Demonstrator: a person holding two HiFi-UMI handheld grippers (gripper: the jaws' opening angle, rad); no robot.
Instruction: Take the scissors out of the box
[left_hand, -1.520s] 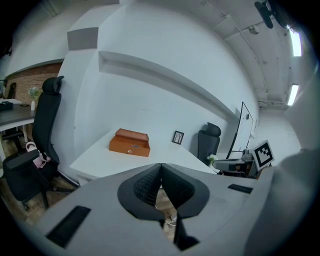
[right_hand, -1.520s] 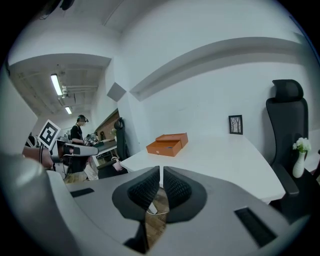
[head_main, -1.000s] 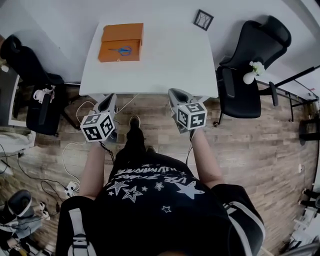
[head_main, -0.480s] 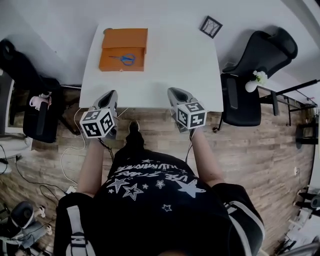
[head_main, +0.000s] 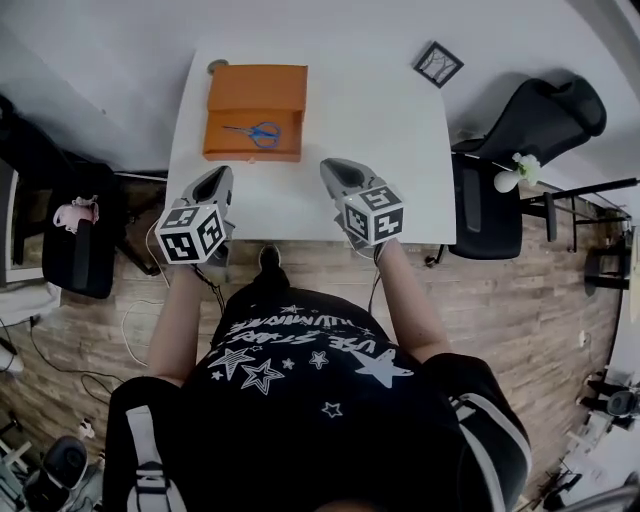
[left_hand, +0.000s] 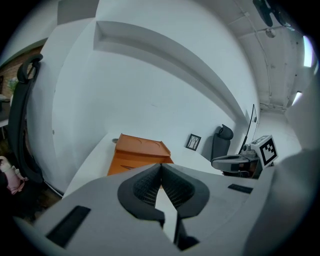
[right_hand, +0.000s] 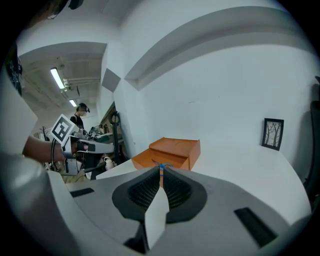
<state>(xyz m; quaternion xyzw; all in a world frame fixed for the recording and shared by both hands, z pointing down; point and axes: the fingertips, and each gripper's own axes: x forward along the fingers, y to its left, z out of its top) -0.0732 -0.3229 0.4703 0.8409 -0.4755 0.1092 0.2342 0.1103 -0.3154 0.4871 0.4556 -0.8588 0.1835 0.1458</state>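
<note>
Scissors with blue handles lie flat in the open orange box, in its near tray, with the lid lying open behind it. The box sits at the far left corner of the white bench, close to the left edge. A small round thing just behind the box is too small for me to make out.

My left claw hangs over the bench's near edge, on the near side of the box and well apart from it. Its jaws are pressed together with nothing between them. My right claw is over the near part of the bench, toward the middle, and is also closed and empty. In the right gripper view I see the blue handles just above the jaw tips, far off in the box.

A framed picture stands at the bench's far right corner. A black chair sits to the right on the wood floor.
</note>
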